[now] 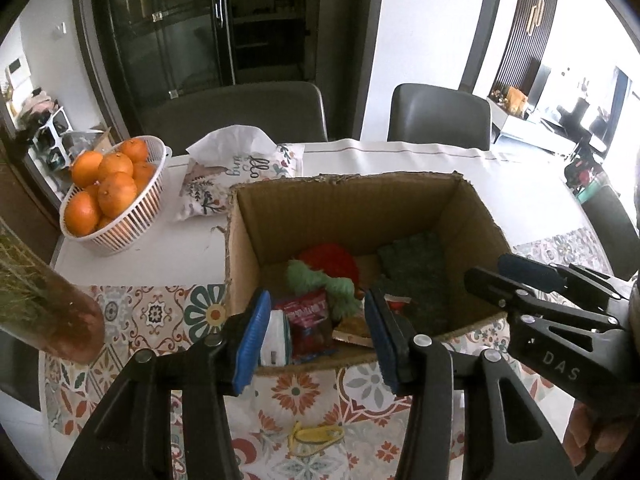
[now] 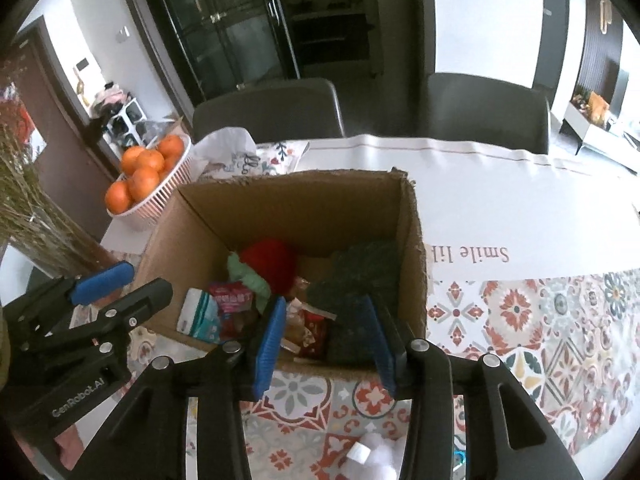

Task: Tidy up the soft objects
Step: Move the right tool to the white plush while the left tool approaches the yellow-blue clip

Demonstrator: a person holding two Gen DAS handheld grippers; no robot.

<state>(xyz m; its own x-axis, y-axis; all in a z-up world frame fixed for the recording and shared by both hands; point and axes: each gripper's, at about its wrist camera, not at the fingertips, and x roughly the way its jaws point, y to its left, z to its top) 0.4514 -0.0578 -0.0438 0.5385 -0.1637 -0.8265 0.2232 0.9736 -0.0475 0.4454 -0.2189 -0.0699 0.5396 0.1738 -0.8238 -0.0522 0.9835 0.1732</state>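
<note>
Brown cardboard box [image 1: 352, 208] holds a red ball [image 1: 330, 258] and dark green cloth [image 1: 416, 268]; oranges [image 1: 108, 184] sit far left in a white basket [image 1: 132, 224].

The right tool [image 2: 326, 344] hung with its blue pads apart and empty over the near wall of the open brown cardboard box [image 2: 412, 248]. Inside lay a red knitted ball [image 2: 276, 260], a dark green woolly cloth [image 2: 360, 276] and a white tissue packet [image 2: 200, 314]. The left tool [image 2: 124, 284] stood beside the box.

Open cardboard box [image 1: 352, 208] on the table — red-and-green plush [image 1: 332, 268], dark green cloth [image 1: 416, 276], snack packets [image 1: 306, 320] inside.
</note>
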